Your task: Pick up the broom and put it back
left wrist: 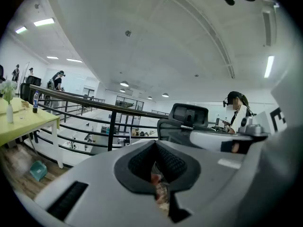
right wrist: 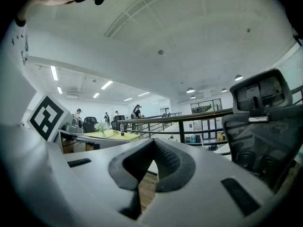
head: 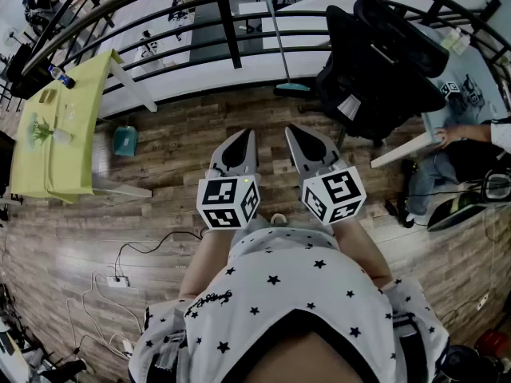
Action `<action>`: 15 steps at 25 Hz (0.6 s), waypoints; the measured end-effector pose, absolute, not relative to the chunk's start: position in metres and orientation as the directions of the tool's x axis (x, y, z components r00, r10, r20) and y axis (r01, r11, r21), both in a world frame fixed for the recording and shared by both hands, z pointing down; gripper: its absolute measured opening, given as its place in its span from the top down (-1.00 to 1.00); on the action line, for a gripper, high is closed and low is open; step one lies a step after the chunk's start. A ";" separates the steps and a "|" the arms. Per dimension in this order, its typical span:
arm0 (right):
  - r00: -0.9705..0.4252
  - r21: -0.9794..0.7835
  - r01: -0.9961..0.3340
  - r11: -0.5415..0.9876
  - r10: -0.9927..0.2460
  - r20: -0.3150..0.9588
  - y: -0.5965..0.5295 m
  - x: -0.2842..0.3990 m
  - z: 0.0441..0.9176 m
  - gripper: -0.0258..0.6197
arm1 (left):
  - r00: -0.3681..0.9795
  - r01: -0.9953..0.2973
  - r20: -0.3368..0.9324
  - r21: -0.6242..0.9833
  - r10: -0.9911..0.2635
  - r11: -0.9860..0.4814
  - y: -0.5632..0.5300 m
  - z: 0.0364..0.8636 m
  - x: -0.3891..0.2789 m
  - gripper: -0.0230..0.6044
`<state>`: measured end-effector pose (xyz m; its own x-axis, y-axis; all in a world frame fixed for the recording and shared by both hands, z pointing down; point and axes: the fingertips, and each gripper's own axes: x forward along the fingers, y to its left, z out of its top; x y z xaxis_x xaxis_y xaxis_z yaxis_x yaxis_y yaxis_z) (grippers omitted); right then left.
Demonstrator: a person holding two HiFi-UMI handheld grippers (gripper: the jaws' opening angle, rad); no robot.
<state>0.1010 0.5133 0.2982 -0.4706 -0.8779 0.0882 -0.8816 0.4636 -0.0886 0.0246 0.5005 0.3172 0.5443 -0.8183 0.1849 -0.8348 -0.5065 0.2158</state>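
Head view: my left tool (head: 243,144) and right tool (head: 303,142) sit side by side, about level, aimed at the railing (head: 227,22). Broom (head: 280,46) leans on the railing ahead, teal head on the floor (head: 184,134), untouched. Chair (head: 383,62) just right of it. Left gripper view: tool closed, empty. Right gripper view: same.

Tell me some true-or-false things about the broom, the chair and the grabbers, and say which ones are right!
1. The broom stands by the railing. True.
2. The right gripper holds the broom. False: its jaws are shut on nothing, and the broom is well ahead of it.
3. The black chair is right of the broom. True.
4. The table is red. False: it is yellow-green.
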 end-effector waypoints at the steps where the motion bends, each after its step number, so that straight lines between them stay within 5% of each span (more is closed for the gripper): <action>1: -0.470 -0.090 -0.882 0.463 -0.879 0.087 0.511 0.101 0.299 0.94 | 0.545 -0.834 0.185 0.218 -0.818 -0.506 0.499 0.318 0.024 0.89; 15: -0.503 -0.159 -0.860 0.485 -0.859 0.098 0.495 0.102 0.307 0.94 | 0.537 -0.840 0.196 0.219 -0.821 -0.497 0.485 0.320 0.030 0.89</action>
<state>0.1025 0.4950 0.3069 -0.5026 -0.8589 0.0983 -0.8599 0.4850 -0.1590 0.0301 0.4852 0.3199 0.5368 -0.8207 0.1958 -0.8396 -0.4968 0.2195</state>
